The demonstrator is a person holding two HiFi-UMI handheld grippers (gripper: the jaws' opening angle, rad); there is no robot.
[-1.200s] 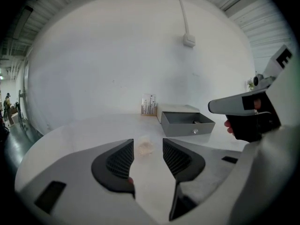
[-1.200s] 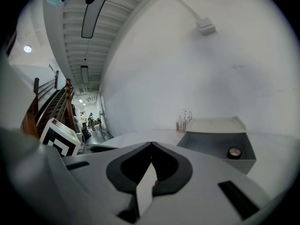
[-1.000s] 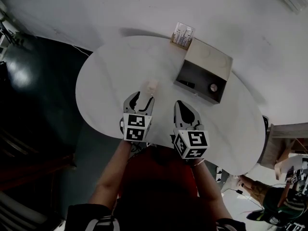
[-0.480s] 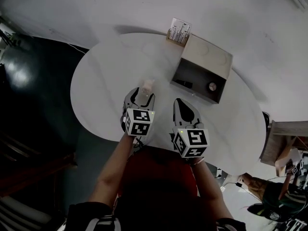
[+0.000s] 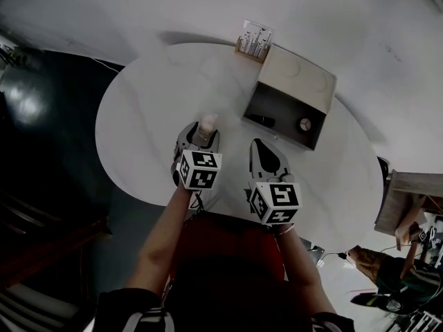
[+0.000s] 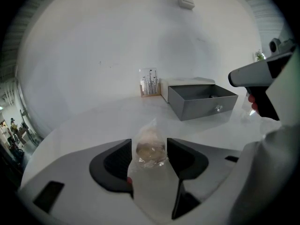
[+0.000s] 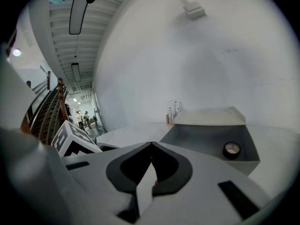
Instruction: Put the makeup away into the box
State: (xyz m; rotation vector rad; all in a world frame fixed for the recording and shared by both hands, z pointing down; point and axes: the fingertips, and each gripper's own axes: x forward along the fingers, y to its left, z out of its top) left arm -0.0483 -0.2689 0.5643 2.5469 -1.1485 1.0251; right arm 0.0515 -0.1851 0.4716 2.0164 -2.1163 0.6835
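Near the bench's (image 5: 138,123) front edge the left tool (image 5: 201,135) stands wide. Its jaws have just been opening, with a clear-wrapped makeup piece (image 6: 150,149) between them (pads not visibly pressing). Open bench stretches beyond. The right tool (image 7: 151,145) is closed and empty. The grey box (image 6: 201,108) sits open by the far right edge.

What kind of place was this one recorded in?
Likely an office or lab hall, not a home: white table by a bare wall, ceiling strip lights, distant people.
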